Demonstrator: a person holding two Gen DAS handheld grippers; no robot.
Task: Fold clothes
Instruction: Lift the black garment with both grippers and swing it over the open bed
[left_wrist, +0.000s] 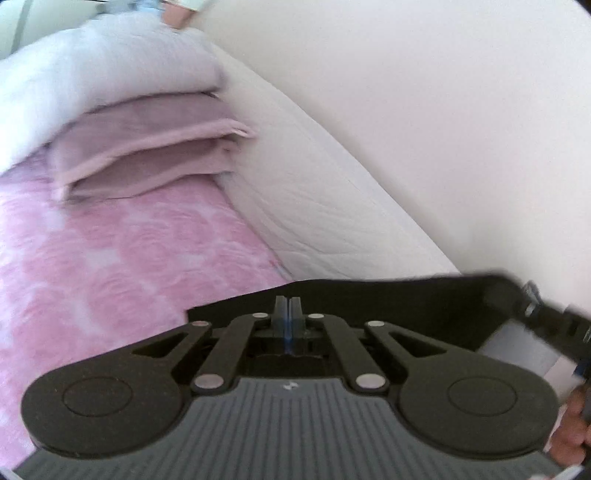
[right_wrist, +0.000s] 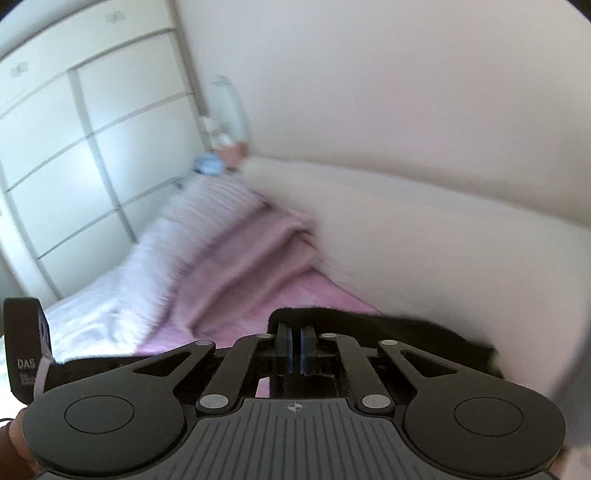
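1. Left gripper (left_wrist: 289, 306): jaws pressed together, clamping the near edge of a black, flat cloth garment (left_wrist: 369, 295) that spans across in front of it.
2. Right gripper (right_wrist: 295, 345): jaws nearly together, with the same black garment (right_wrist: 369, 321) pinched between the blue-lined pads; the cloth runs off to its right, blurred.
3. Location: the garment is held between both grippers above a pink-and-white mottled bedspread (left_wrist: 129, 266), beside a white quilted pad (left_wrist: 314, 206) against the wall.
4. Surroundings: a folded mauve blanket (left_wrist: 155, 155) under a pale lilac pillow (left_wrist: 103, 70) lies further up the bed; white panelled wardrobe doors (right_wrist: 74, 140) stand beyond.
5. Stage, as a judgement: both views are motion-blurred. The cloth could be on its way to being spread or carried over in a fold; the frames do not settle which.
6. Recommendation: maintain both pinches firmly, keep the held edge taut and level between the grippers, and keep corners aligned, clear of the blanket.
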